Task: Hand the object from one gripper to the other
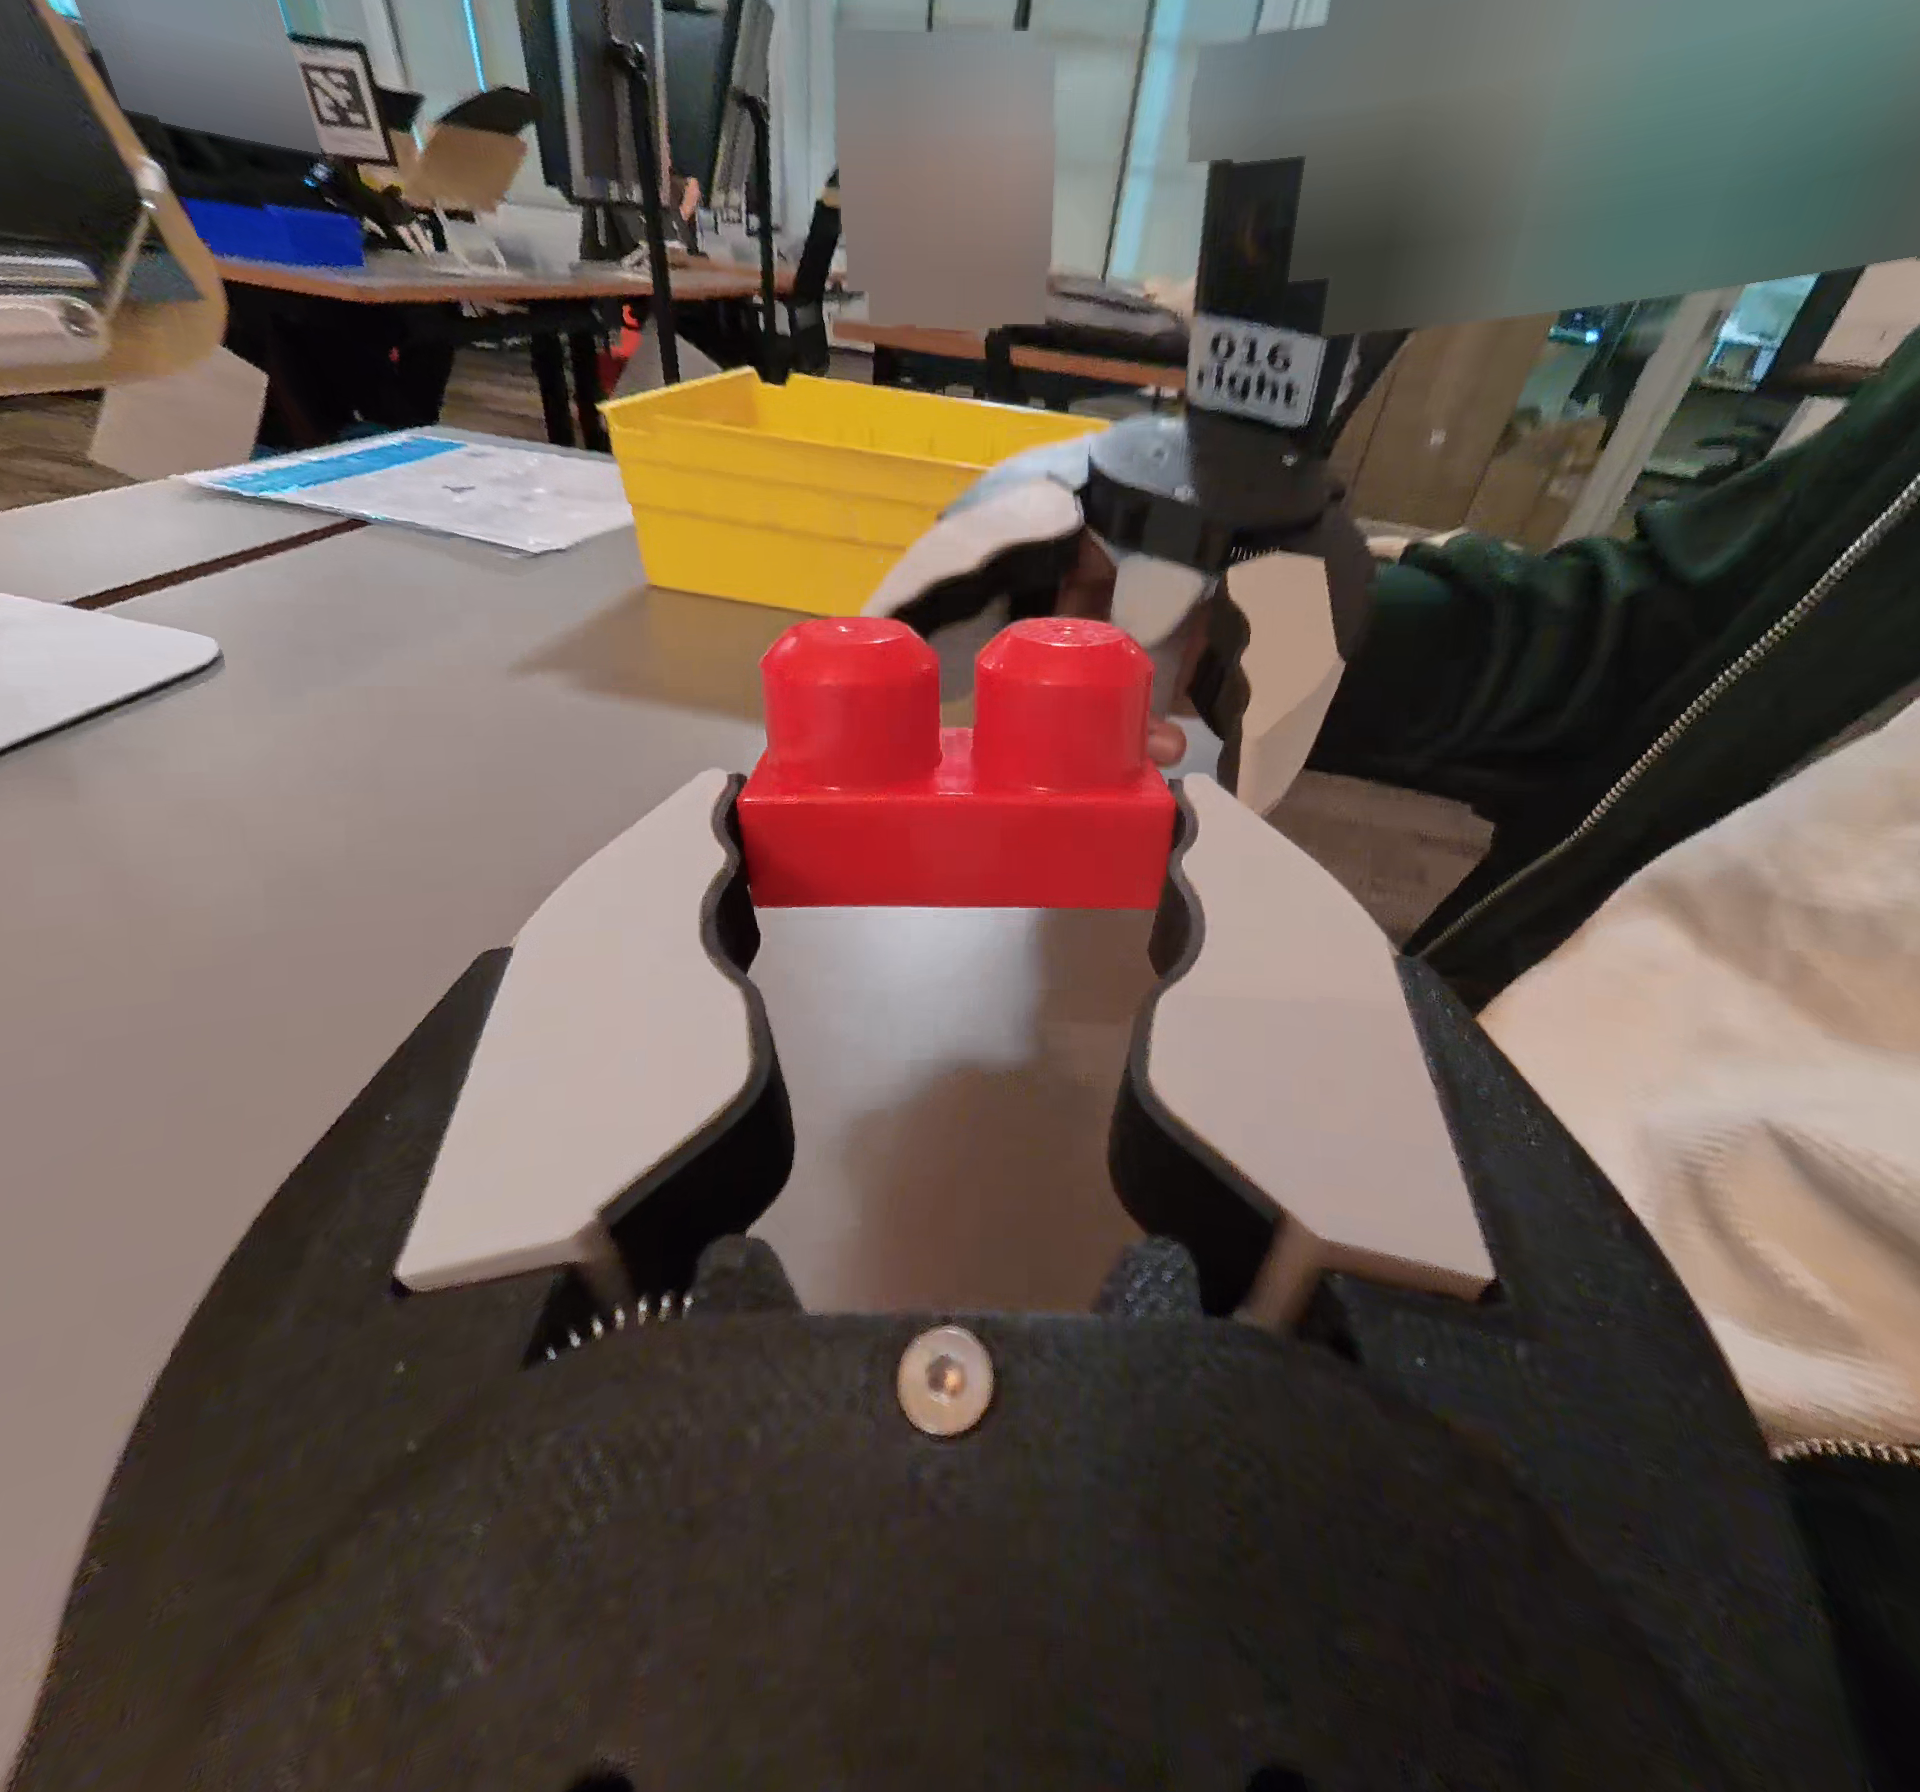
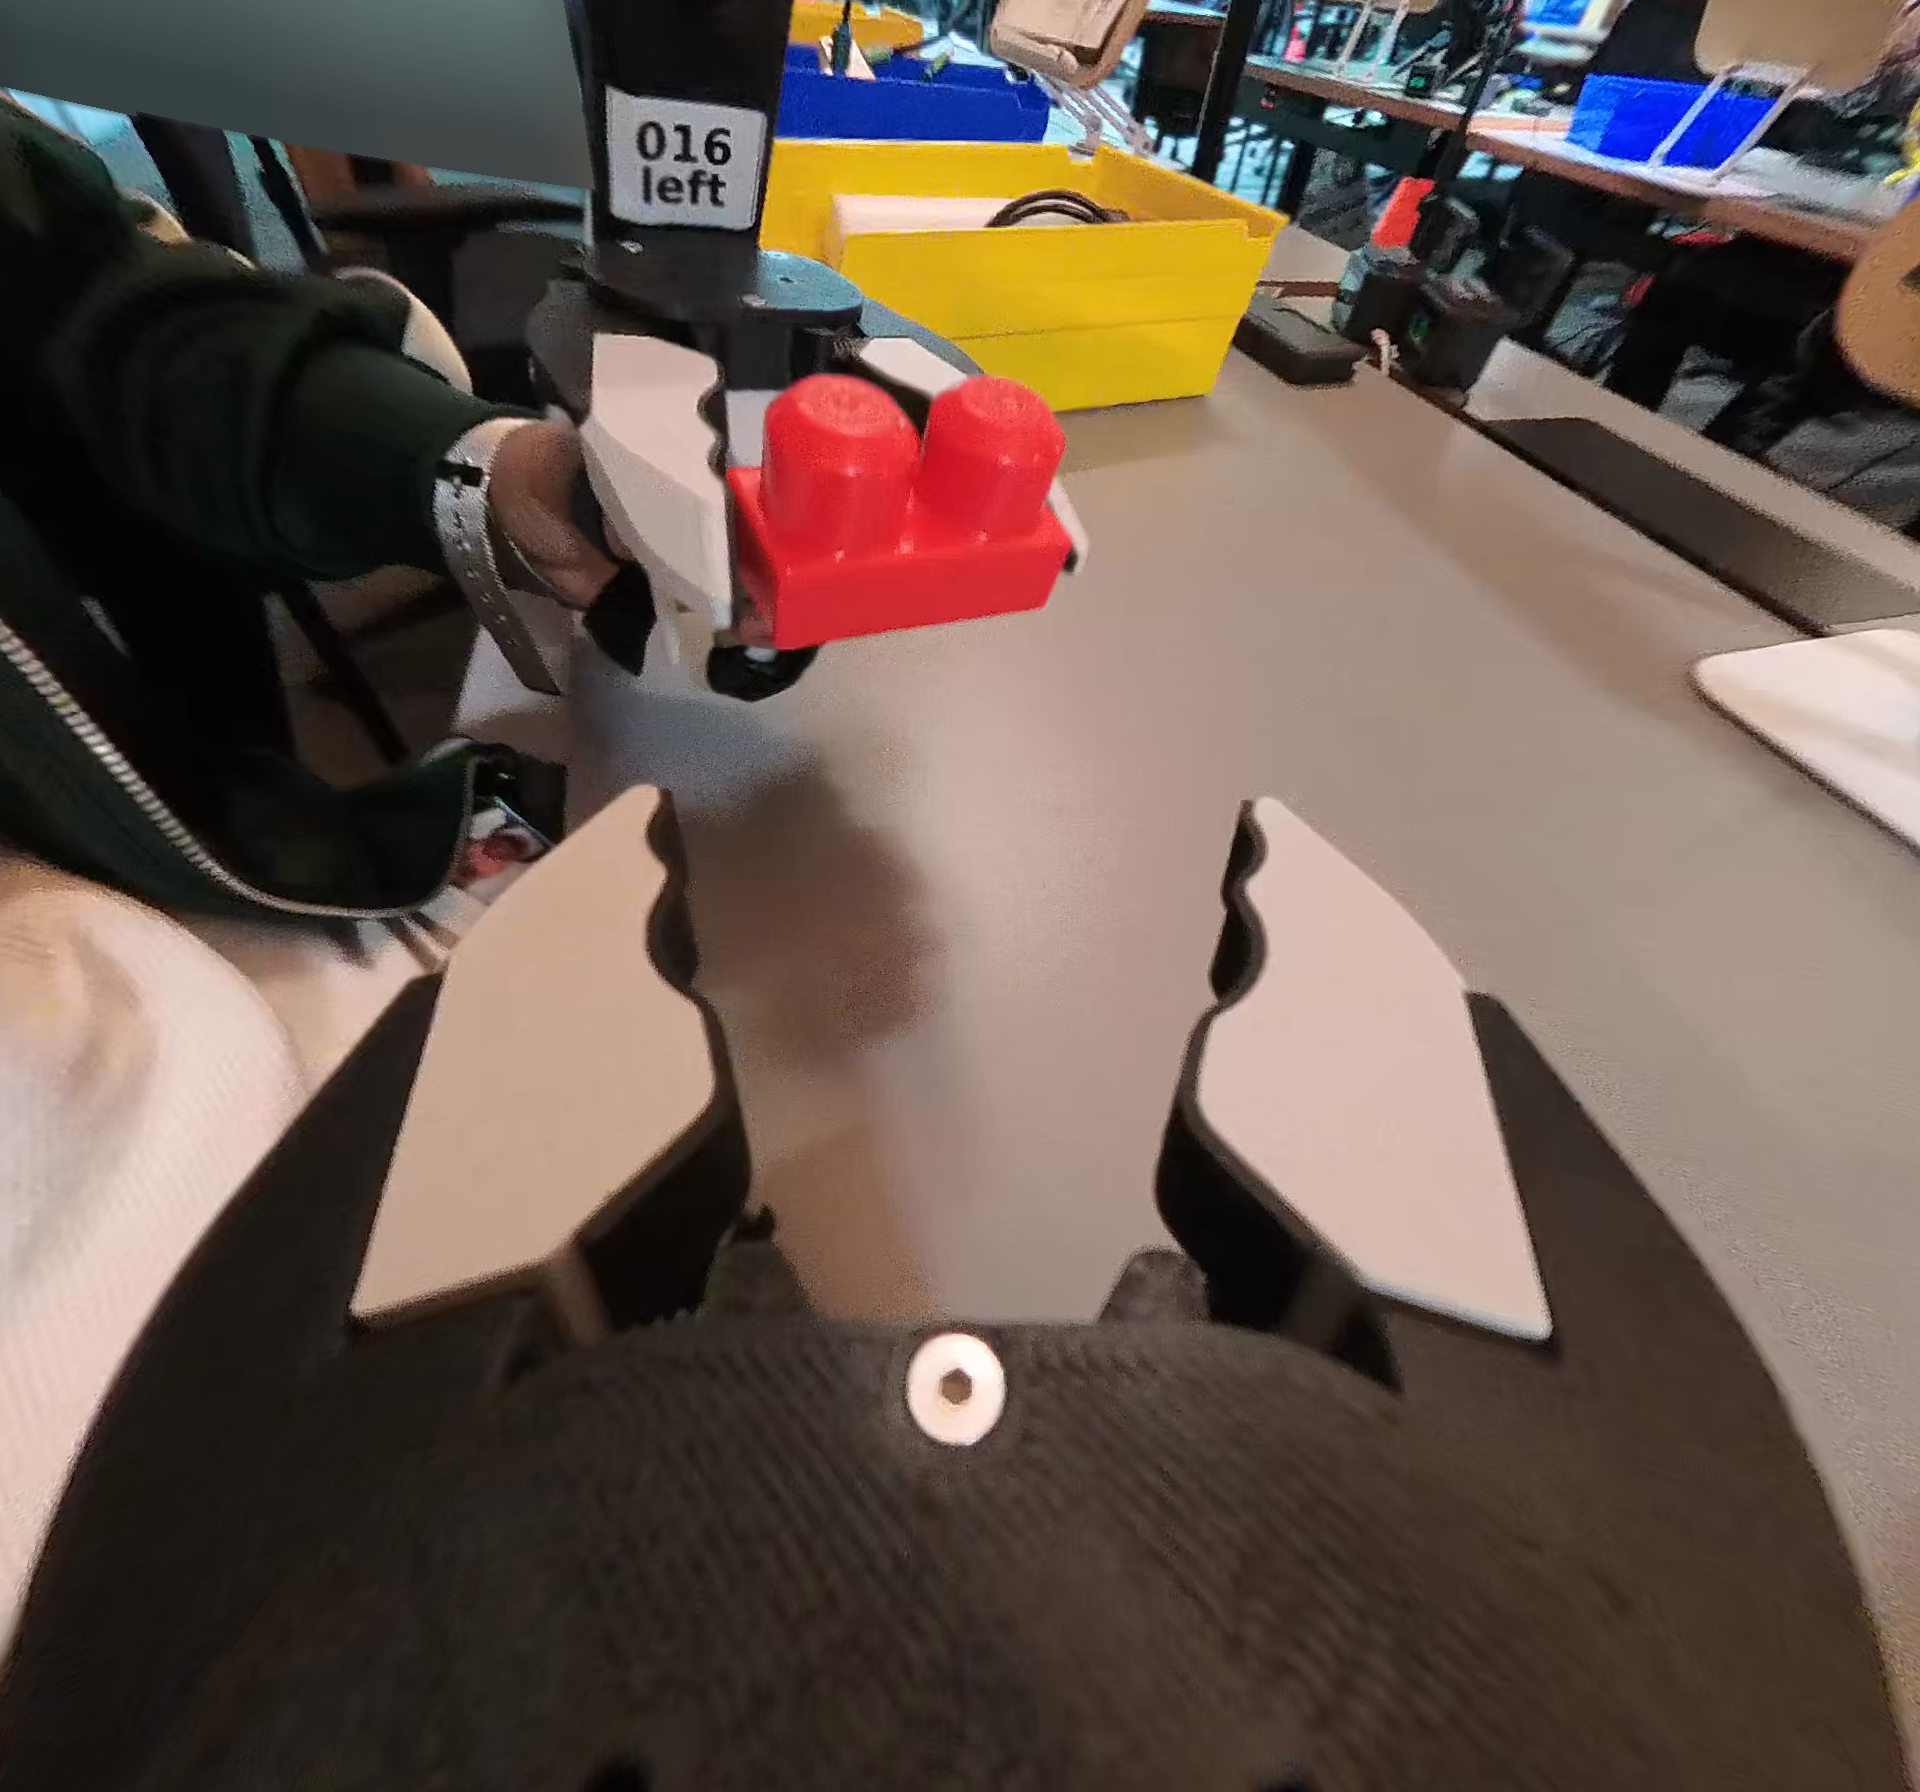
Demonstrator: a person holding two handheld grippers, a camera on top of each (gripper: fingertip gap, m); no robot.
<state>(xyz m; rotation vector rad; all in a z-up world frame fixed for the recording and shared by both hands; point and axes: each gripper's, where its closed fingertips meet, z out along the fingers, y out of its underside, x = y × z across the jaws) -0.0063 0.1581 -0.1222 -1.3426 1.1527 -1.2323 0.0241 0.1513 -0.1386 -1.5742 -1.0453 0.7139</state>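
Two studs crown the red brick (image 1: 956, 807), which sits clamped between the fingertips of the left gripper (image 1: 956, 843), held clear above the grey table (image 1: 364, 807). In the left wrist view the brick fills the centre, studs pointing to 12 o'clock, its short ends pressed by the pale finger pads (image 1: 665, 921) on either side. In the right wrist view the same brick (image 2: 904, 537) appears at about 11 o'clock from centre, gripped by the left gripper (image 2: 894, 547), with a person's hand (image 2: 540, 516) in a dark green sleeve (image 2: 208, 412) behind it at 9 o'clock.

The right gripper (image 2: 956, 869) holds nothing; its fingers (image 2: 561, 1046) stand wide apart with bare table showing between them, and the brick lies ahead of them toward 12 o'clock, not touching. In the left wrist view the right gripper (image 1: 1101, 620) shows just beyond the brick at 1 o'clock, partly blurred, its jaws spread.

A yellow bin (image 1: 790, 495) stands on the table behind the brick at 12 o'clock in the left wrist view; in the right wrist view the yellow bin (image 2: 1091, 288) holds a pale box and a dark cable. A printed sheet (image 1: 436, 485) lies on the table at 10 o'clock in the left wrist view, and a white pad (image 2: 1829, 714) rests at 3 o'clock in the right wrist view.
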